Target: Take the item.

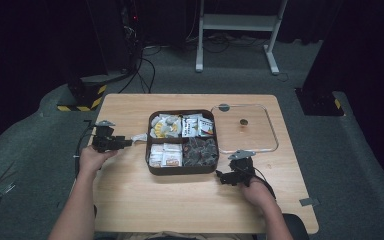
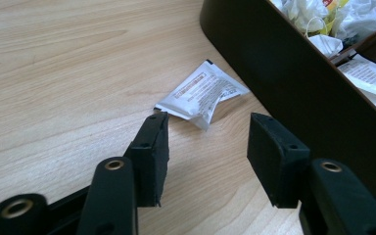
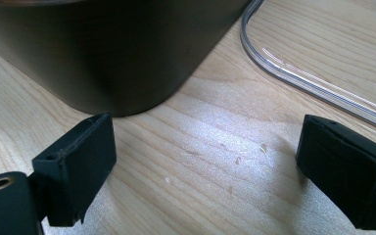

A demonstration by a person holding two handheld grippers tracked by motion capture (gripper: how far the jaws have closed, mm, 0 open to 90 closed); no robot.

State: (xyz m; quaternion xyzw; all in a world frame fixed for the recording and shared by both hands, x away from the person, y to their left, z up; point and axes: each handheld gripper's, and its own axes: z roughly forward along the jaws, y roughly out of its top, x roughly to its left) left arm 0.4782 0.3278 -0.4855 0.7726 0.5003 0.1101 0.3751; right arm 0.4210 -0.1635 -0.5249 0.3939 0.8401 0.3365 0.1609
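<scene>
A small white packet [image 2: 203, 94] with printed text lies flat on the wooden table just left of the dark brown compartment tray [image 1: 151, 150]; in the high view the packet [image 1: 139, 137] sits at the tray's left wall. My left gripper [image 2: 208, 137] stands open just short of it, nothing between its jaws; from above the left gripper [image 1: 125, 142] points right toward the packet. My right gripper [image 3: 203, 161] is open wide over bare wood by the tray's near right corner [image 3: 127, 63], and from above this right gripper [image 1: 225, 176] rests empty.
The tray holds white and yellow packets [image 1: 166, 126], printed sachets [image 1: 197, 125], pale packets [image 1: 165, 155] and dark pieces [image 1: 200, 151] in four compartments. A clear lid [image 1: 245, 129] lies on the table to its right. A desk frame [image 1: 240, 22] stands beyond the table.
</scene>
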